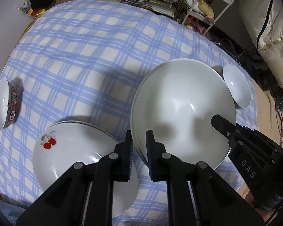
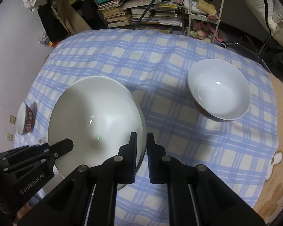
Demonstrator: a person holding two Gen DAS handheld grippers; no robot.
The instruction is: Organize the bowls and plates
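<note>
A large white bowl is held between both grippers above the blue checked tablecloth. My left gripper is shut on its left rim. My right gripper is shut on its right rim. A white plate with a cherry print lies on another plate at the lower left. A small white bowl stands to the right; it also shows in the right wrist view. A red patterned bowl stands at the far left.
The table is covered by the checked cloth. Behind it are stacked books and a white wire rack. White bedding is at the right.
</note>
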